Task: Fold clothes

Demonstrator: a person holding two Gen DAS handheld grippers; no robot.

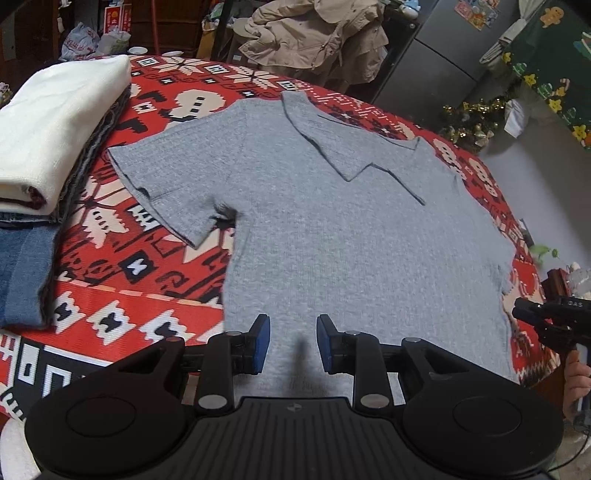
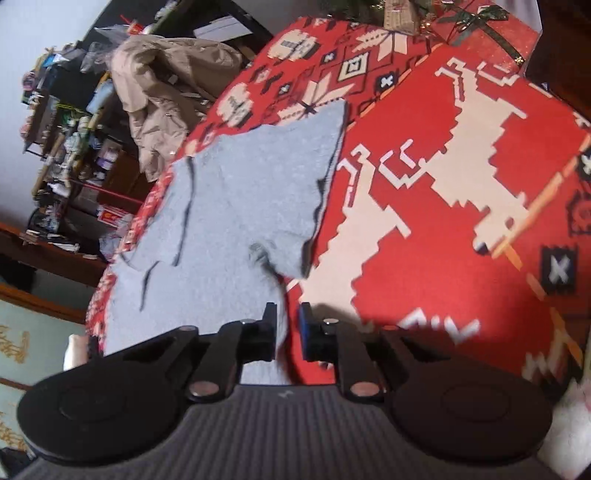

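A grey short-sleeved knit shirt (image 1: 332,229) with a collar lies spread flat on the desk (image 1: 122,258), which is covered by a red cloth patterned in white and black. Its collar points toward the far edge and its hem lies at the near edge. One sleeve stretches toward the left side of the desk, near a stack of folded clothes (image 1: 51,147): a white piece on top, dark layers under it and blue denim (image 1: 22,273) at the bottom, all at the left edge.

The left gripper (image 1: 293,341) hangs over the shirt's hem at the near edge, its blue pads spread a little with only flat fabric showing beneath the gap. In the right wrist view the right gripper (image 2: 287,330) sits at the shirt's side edge below the other sleeve (image 2: 295,192), its jaws slightly parted; the grey cloth runs into the gap, but the blur hides whether the pads pinch it. A beige jacket (image 1: 314,33) is heaped beyond the far edge.
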